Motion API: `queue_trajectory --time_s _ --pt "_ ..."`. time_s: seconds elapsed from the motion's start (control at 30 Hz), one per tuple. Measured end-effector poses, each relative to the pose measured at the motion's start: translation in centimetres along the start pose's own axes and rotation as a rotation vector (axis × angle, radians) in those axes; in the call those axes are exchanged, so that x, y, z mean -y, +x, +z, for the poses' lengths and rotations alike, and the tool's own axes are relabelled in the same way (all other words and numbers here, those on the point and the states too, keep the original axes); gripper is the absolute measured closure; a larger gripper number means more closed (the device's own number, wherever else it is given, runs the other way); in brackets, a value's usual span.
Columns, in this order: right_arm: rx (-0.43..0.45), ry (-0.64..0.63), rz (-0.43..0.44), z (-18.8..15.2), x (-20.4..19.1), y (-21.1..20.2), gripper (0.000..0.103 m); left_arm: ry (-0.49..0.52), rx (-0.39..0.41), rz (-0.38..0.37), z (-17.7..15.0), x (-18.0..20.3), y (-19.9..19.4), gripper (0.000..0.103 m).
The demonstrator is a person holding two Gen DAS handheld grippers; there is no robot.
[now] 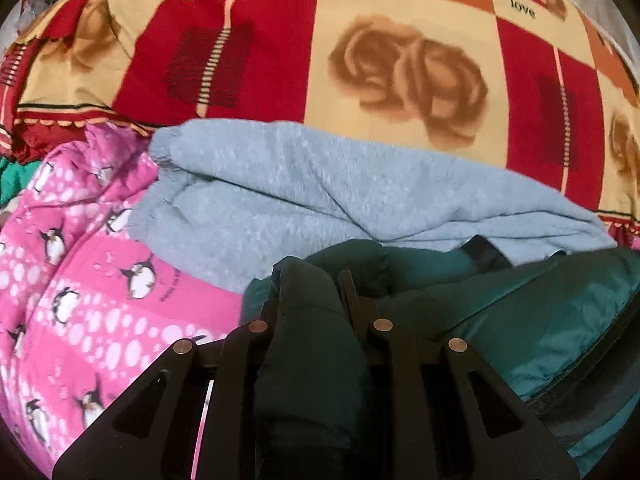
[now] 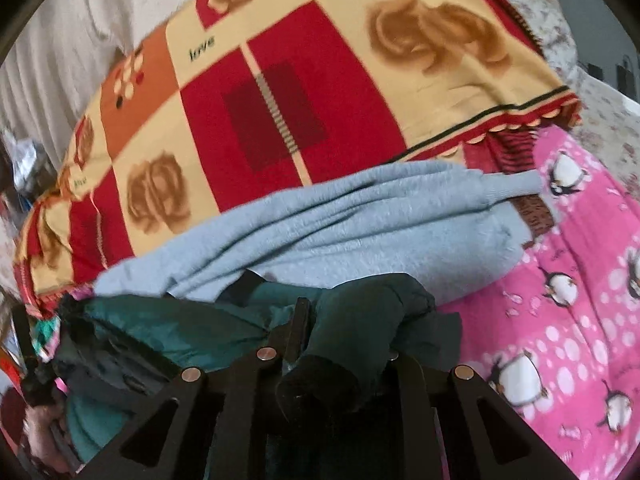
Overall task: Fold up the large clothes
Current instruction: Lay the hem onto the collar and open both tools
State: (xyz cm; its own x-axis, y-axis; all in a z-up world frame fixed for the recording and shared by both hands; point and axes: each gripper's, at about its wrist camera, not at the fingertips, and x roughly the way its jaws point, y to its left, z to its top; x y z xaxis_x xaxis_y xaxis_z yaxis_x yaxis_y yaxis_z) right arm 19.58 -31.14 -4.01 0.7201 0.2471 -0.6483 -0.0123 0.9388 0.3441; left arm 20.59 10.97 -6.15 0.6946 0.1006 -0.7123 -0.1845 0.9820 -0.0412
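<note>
A dark green padded jacket (image 1: 520, 312) is held between both grippers over a bed. My left gripper (image 1: 310, 292) is shut on a bunched fold of the jacket, which fills the gap between its black fingers. In the right wrist view the jacket (image 2: 168, 320) stretches off to the left, and my right gripper (image 2: 348, 312) is shut on another bunched part with a dark cuff hanging down. Its right finger is hidden by the fabric. A light blue fleece garment (image 1: 320, 200) lies crumpled just beyond the jacket; it also shows in the right wrist view (image 2: 340, 232).
A pink penguin-print blanket (image 1: 80, 280) covers the bed under the clothes and also shows in the right wrist view (image 2: 580, 300). A red, orange and cream rose-patterned blanket (image 1: 360, 60) lies behind, also seen in the right wrist view (image 2: 300, 100). A pale curtain (image 2: 60, 60) hangs at back left.
</note>
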Motion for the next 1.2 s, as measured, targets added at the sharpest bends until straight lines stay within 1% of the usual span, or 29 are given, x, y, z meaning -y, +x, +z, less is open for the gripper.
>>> queue_trajectory --time_s 0.13,0.2,0.27,0.33,0.37,0.4,0.47,0.5,0.53,0.57,0.6,0.63,0.67,0.7,0.73,0.77,0.8,0.87,0.9,0.93,0.97,1.07,1.1,1.13,1.17,1.2 --pt "-0.051 -0.02 0.018 -0.6 0.4 3.1 0.088 -0.011 0.006 -0.007 -0.5 0.1 1.4 0.084" --pt "-0.057 -0.013 0.026 -0.8 0.7 3.9 0.088 -0.011 0.013 -0.009 -0.5 0.1 1.2 0.084" --pt "-0.06 -0.002 0.033 -0.9 1.0 3.9 0.087 -0.025 0.014 -0.027 -0.5 -0.2 1.0 0.083" --pt "-0.063 0.01 0.043 -0.8 1.1 3.7 0.085 -0.065 0.002 -0.075 -0.4 -0.9 0.5 0.079" --pt "-0.064 0.025 0.049 -0.8 1.3 3.4 0.084 -0.089 -0.013 -0.104 -0.3 -1.4 0.4 0.076" --pt "-0.066 0.047 0.059 -0.7 1.6 2.9 0.082 -0.119 -0.049 -0.145 0.0 -2.1 0.2 0.074" --pt "-0.076 0.098 0.081 -0.5 2.1 2.1 0.076 -0.137 -0.11 -0.19 0.7 -2.9 -0.3 0.066" --pt "-0.086 0.161 0.108 -0.2 2.7 1.5 0.071 -0.136 -0.124 -0.201 1.0 -3.0 -0.6 0.063" --pt "-0.098 0.201 0.127 -0.1 3.1 1.1 0.067 -0.129 -0.139 -0.218 1.3 -3.1 -1.2 0.056" --pt "-0.146 0.317 0.174 0.3 4.2 0.0 0.063 -0.119 -0.146 -0.225 1.6 -3.1 -1.7 0.05" --pt "-0.146 0.317 0.174 0.3 4.2 0.0 0.047 -0.107 -0.147 -0.23 2.1 -3.2 -2.6 0.046" --pt "-0.157 0.354 0.191 0.5 4.4 -0.6 0.031 -0.101 -0.139 -0.22 2.4 -3.3 -3.3 0.028" --pt "-0.154 0.381 0.205 0.7 4.6 -1.3 0.028 -0.094 -0.11 -0.204 2.9 -3.5 -4.5 0.016" --pt "-0.135 0.388 0.207 1.0 4.6 -2.4 0.028 -0.093 -0.086 -0.204 3.2 -3.8 -5.4 0.016" --pt "-0.122 0.375 0.202 1.2 4.4 -3.2 0.028 -0.095 -0.073 -0.21 3.6 -4.0 -6.0 0.016" --pt "-0.105 0.32 0.179 1.7 3.7 -4.8 0.028 -0.103 -0.06 -0.216 3.9 -4.3 -6.6 0.016" --pt "-0.105 0.32 0.179 1.7 3.7 -4.8 0.028 -0.109 -0.049 -0.22 4.1 -4.4 -7.1 0.016" --pt "-0.094 0.265 0.144 2.1 3.2 -5.6 0.028 -0.109 -0.031 -0.221 4.4 -4.3 -7.6 0.016" --pt "-0.071 0.186 0.096 2.4 2.4 -6.1 0.028 -0.096 -0.025 -0.22 4.5 -3.8 -7.7 0.016" --pt "-0.049 0.131 0.067 2.6 1.7 -6.2 0.028 -0.081 -0.022 -0.218 4.5 -3.4 -7.6 0.016" --pt "-0.049 0.131 0.067 2.6 1.7 -6.2 0.028 -0.062 -0.015 -0.216 4.6 -2.8 -7.6 0.016" --pt "-0.046 0.033 0.044 3.1 0.4 -5.5 0.028 0.018 0.013 -0.202 5.0 -0.2 -6.8 0.016" --pt "-0.057 -0.002 0.041 3.3 -0.3 -4.8 0.028 0.056 0.014 -0.179 5.2 0.9 -6.2 0.016" --pt "-0.075 -0.065 0.01 3.8 -1.7 -3.2 0.028 0.083 0.014 -0.162 5.4 1.7 -5.6 0.016" --pt "-0.075 -0.065 0.01 3.8 -1.7 -3.2 0.028 0.127 0.015 -0.131 5.6 2.8 -4.7 0.016" --pt "-0.086 -0.089 0.002 4.0 -2.2 -2.3 0.028 0.158 0.016 -0.106 5.7 3.3 -4.0 0.016"
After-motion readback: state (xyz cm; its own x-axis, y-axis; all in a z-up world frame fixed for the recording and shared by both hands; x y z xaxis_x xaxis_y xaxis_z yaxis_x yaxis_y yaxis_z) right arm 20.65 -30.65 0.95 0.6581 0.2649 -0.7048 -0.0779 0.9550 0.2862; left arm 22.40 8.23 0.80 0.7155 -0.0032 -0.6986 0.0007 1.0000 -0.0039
